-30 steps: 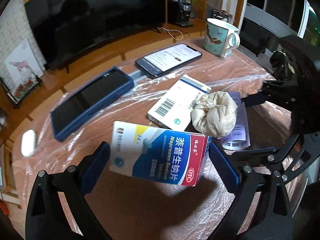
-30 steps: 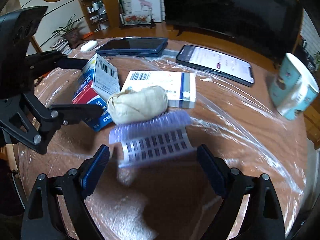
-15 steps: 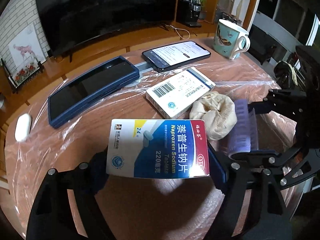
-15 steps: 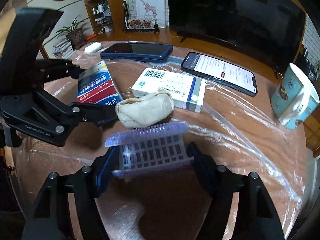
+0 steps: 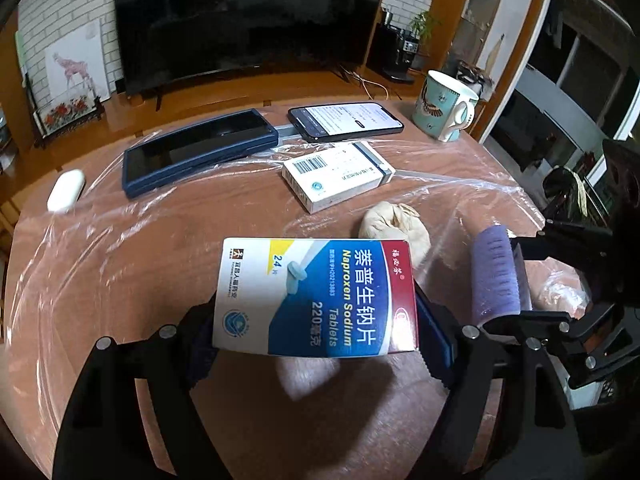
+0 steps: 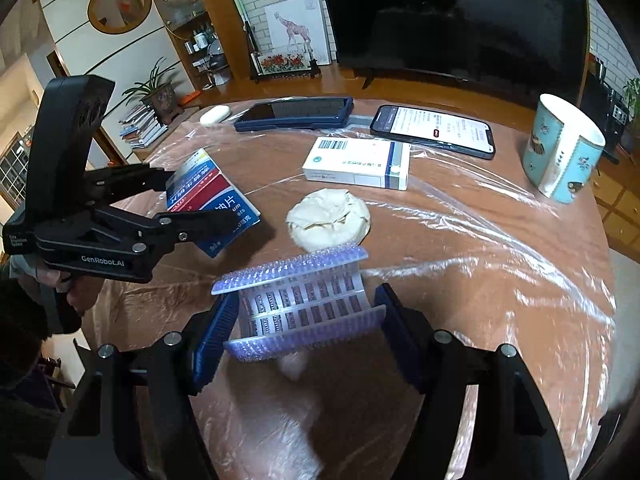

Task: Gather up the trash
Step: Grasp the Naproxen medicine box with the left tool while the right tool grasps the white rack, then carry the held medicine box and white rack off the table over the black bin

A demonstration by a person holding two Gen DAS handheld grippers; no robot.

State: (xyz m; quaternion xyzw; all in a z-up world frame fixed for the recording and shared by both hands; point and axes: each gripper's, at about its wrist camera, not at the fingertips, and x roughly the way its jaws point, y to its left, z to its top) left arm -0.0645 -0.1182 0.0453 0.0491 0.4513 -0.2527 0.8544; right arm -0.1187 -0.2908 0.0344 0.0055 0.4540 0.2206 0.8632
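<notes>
The left gripper [image 5: 316,332] pinches a flat cardboard medicine box [image 5: 316,296] by its two short ends; the box is glossy, printed in blue, red and white, and it hangs above the table [image 5: 120,280] with its long axis running across from pad to pad and its broad printed face turned up to the camera. The right gripper [image 6: 304,320] is pressed on a purple blister sheet [image 6: 298,304], a thin bumpy plastic that is bent into a curl, its long axis also across the jaws. Between them, on the round brown table under wrinkled clear film, rests a crumpled beige paper ball [image 6: 328,220]. Farther away lies a white rectangular box [image 6: 358,163] with a barcode.
</notes>
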